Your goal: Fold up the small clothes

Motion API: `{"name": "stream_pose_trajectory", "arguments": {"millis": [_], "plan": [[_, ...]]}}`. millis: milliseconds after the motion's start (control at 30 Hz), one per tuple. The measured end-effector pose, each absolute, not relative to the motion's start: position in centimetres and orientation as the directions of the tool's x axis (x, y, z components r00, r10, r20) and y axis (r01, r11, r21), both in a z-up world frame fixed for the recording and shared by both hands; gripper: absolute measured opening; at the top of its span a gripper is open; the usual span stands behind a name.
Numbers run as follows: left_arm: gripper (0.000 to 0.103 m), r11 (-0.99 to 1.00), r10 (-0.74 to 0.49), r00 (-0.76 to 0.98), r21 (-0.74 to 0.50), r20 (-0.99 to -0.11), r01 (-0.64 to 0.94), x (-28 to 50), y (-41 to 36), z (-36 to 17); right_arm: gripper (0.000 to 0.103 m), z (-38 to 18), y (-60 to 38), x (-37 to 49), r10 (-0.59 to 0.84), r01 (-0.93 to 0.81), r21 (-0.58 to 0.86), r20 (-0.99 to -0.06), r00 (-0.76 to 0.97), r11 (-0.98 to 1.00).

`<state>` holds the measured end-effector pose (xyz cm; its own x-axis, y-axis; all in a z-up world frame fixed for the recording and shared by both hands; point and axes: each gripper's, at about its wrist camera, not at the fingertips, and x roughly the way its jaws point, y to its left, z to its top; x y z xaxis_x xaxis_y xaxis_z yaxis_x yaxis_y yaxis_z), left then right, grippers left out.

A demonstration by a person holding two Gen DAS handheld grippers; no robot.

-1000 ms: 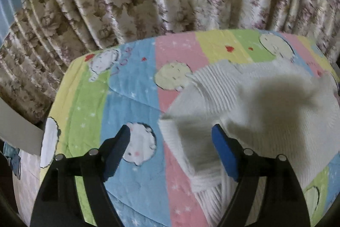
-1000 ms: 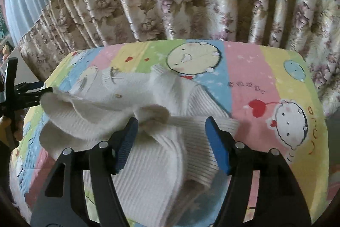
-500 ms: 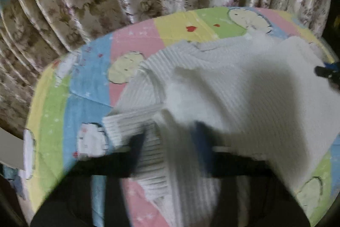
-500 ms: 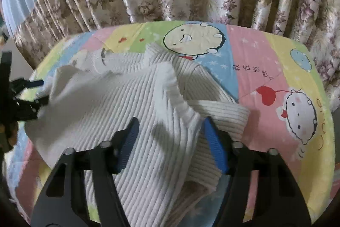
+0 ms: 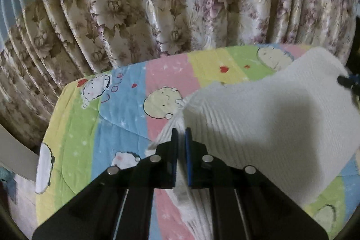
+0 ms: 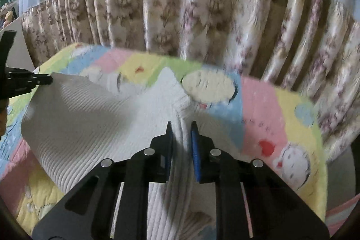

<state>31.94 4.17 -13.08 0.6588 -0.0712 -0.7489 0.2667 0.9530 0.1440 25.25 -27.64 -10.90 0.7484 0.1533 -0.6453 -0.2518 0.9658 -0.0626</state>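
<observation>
- Floral curtains (image 5: 157,3) fill the whole background, hanging right behind the bed.
- Bed's covered by a pastel striped quilt (image 5: 74,127) with cartoon faces, and that's the work surface.
- White ribbed sweater (image 5: 258,127) is stretched out sideways between the 2 tools, partly lifted off the quilt, with its long axis running tool to tool. Its far edge points at the curtains.
- Left gripper (image 5: 181,138) is clamped tight on 1 end of the knit, with a thin bunch of fabric squeezed between the blue pads.
- Right gripper (image 6: 181,132) has the other end. Its jaws are closing with a thicker fold of knit between them, and the pads look pressed on it already.
- My guess: each hand owns 1 end, so the next fold depends on both moving together across the sweater's short axis, toward the curtain side or back.
</observation>
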Motion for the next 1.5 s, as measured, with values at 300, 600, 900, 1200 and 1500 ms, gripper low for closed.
{"name": "stream_pose_trajectory", "arguments": {"millis": [300, 600, 900, 1200, 1500], "plan": [[0.010, 0.908, 0.068, 0.609, 0.302, -0.790, 0.290, 33.2, 2.6, -17.7, 0.018, -17.0, -29.0, 29.0, 0.054, -0.181, -0.078, -0.776, 0.628, 0.980], [0.049, 0.926, -0.148, 0.632, 0.117, -0.761, 0.358, 26.3, 1.1, -12.7, 0.058, -12.2, -28.7, 23.0, 0.272, -0.231, 0.153, -0.677, 0.684, 0.961], [0.050, 0.906, -0.049, 0.575, 0.206, -0.817, 0.370, 23.6, -2.4, -18.5, 0.056, -17.6, -20.0, 18.2, 0.233, -0.326, 0.020, -0.741, 0.629, 0.945], [0.053, 0.922, -0.049, 0.587, 0.189, -0.808, 0.337, 22.3, -1.3, -19.7, 0.054, -19.7, -25.0, 17.2, 0.189, -0.210, 0.071, -0.760, 0.621, 0.975], [0.076, 0.946, -0.077, 0.641, 0.147, -0.763, 0.289, 25.5, -0.7, -14.4, 0.068, -15.5, -24.7, 17.3, 0.260, -0.251, 0.117, -0.695, 0.671, 0.961]]}}
